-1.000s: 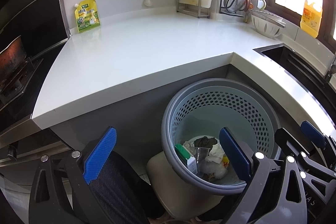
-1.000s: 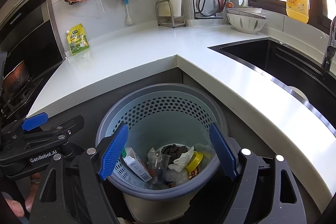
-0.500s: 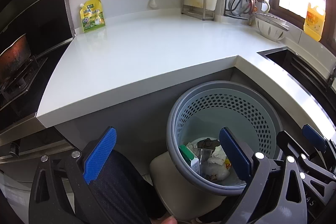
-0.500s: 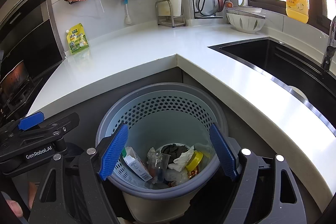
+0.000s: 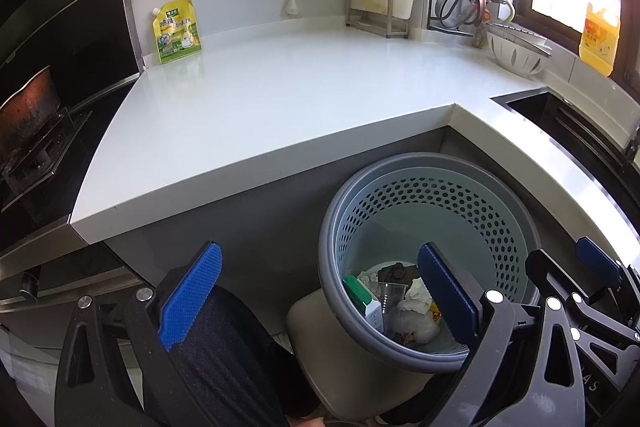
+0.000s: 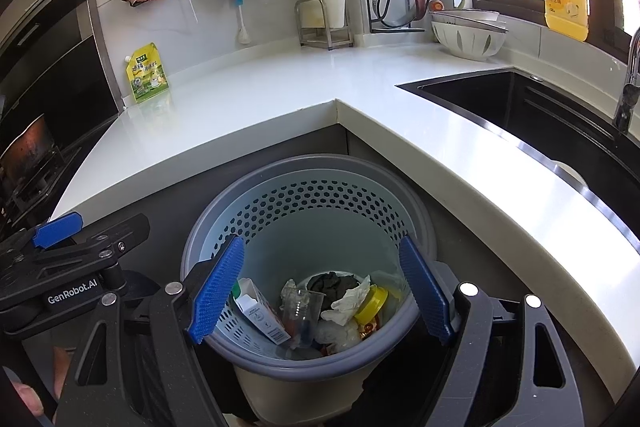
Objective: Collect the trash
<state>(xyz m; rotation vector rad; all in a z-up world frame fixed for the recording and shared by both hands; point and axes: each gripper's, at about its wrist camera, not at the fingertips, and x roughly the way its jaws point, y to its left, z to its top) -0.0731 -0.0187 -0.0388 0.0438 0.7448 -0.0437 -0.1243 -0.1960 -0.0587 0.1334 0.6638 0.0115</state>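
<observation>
Above trash basket (image 6: 308, 167): right hand-held gripper (image 6: 320, 287) wide open, empty.

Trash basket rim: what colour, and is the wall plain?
The trash basket rim is grey; the paler wall is perforated with small holes near the top. Clearest in the right wrist view.

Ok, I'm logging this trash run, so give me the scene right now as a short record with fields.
bin: round grey perforated plastic bin, below the counter corner
contents: white carton, clear plastic cup, crumpled white tissue, yellow cap, dark rag
counter: white L-shaped countertop, yellow-green pouch by the wall
left claw: open, empty
right claw: open, empty, above the bin
</observation>
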